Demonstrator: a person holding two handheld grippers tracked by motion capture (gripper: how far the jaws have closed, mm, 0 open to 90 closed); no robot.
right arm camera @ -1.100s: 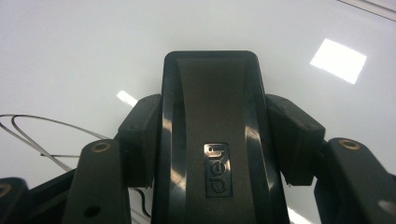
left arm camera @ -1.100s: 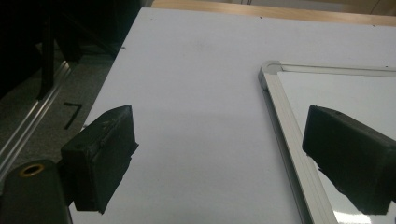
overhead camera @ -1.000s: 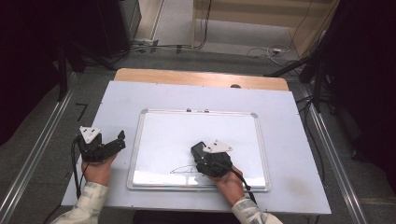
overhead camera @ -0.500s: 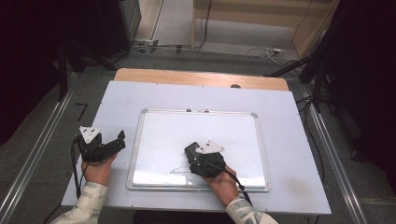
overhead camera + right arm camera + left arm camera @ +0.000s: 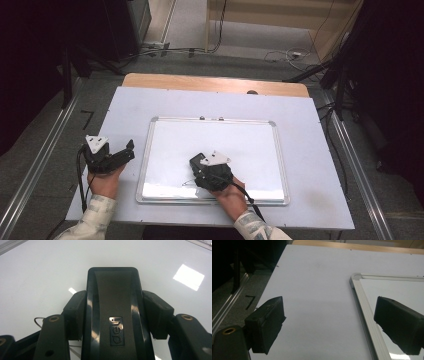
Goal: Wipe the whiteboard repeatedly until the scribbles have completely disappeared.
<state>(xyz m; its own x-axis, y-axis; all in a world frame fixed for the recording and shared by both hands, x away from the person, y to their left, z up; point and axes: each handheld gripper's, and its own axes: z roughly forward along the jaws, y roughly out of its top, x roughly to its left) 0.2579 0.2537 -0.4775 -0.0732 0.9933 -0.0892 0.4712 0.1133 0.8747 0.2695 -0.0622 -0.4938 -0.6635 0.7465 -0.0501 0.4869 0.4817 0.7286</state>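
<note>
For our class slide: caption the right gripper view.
Right claw shut on black eraser, over whiteboard.

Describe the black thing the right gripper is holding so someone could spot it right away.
Start at the whiteboard lying flat on the pale table. Near its lower edge, the right gripper is shut on a black whiteboard eraser. It is the one loose object on the board, long, rounded and glossy, with a small silver logo.

Left claw gapes over the table beside the whiteboard's frame.
</note>
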